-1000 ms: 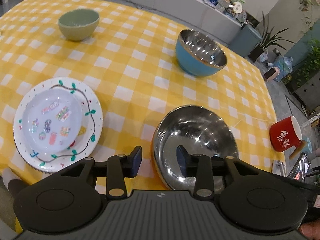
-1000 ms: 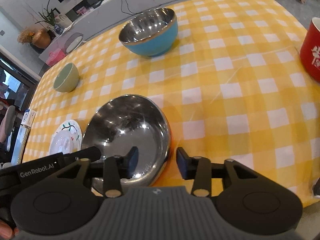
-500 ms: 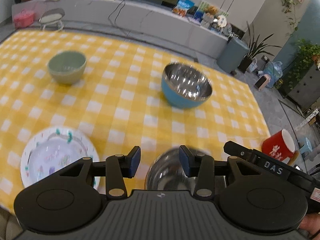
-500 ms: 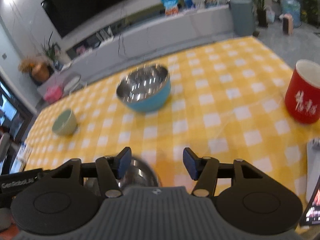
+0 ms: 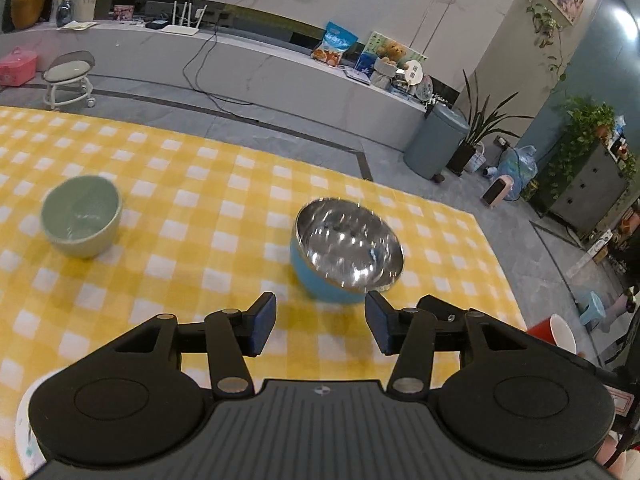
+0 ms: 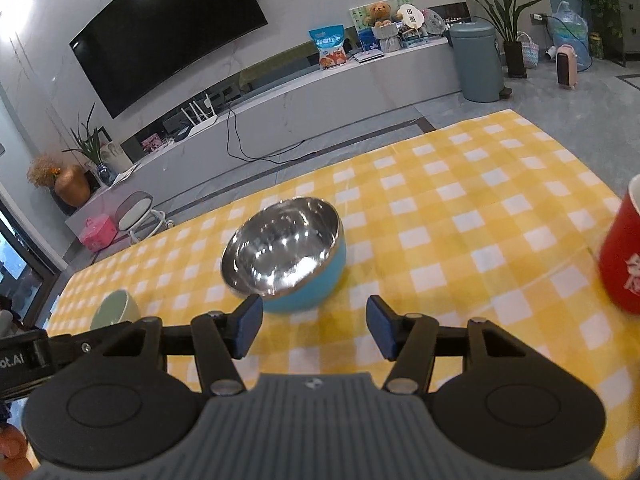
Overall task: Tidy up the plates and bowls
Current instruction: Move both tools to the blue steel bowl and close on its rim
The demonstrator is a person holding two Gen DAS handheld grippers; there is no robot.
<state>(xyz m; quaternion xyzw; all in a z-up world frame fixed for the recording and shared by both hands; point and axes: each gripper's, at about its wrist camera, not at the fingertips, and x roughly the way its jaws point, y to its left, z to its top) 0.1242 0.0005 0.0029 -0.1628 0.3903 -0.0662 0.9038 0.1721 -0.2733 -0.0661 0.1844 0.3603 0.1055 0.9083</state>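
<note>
On the yellow-checked surface (image 5: pixel 192 216), a blue bowl with a steel lining (image 5: pixel 346 252) sits ahead of both my tools, its rim smeared by motion blur in each view. My left gripper (image 5: pixel 320 326) has its jaws spread, nothing between them; my right gripper (image 6: pixel 314 326) likewise has its jaws spread and holds nothing. Both hang short of the bowl, apart from it.

The green ceramic bowl (image 5: pixel 82 216) stands whole and upright in the left wrist view, well apart from the blue one. In the right wrist view it is half hidden: only its upper rim (image 6: pixel 114 308) shows above the dark arm of my left tool at the frame's left edge.

The red mug (image 6: pixel 622 262) is cut off in both views. The right wrist view shows its side with part of a white character; the left wrist view shows only a sliver of red wall and white interior (image 5: pixel 554 330) behind my tool's body.

At the lower left corner of the left wrist view, a thin white edge of a patterned plate (image 5: pixel 26 436) peeks out beside the gripper housing; most of it is hidden. The right wrist view does not show it.
</note>
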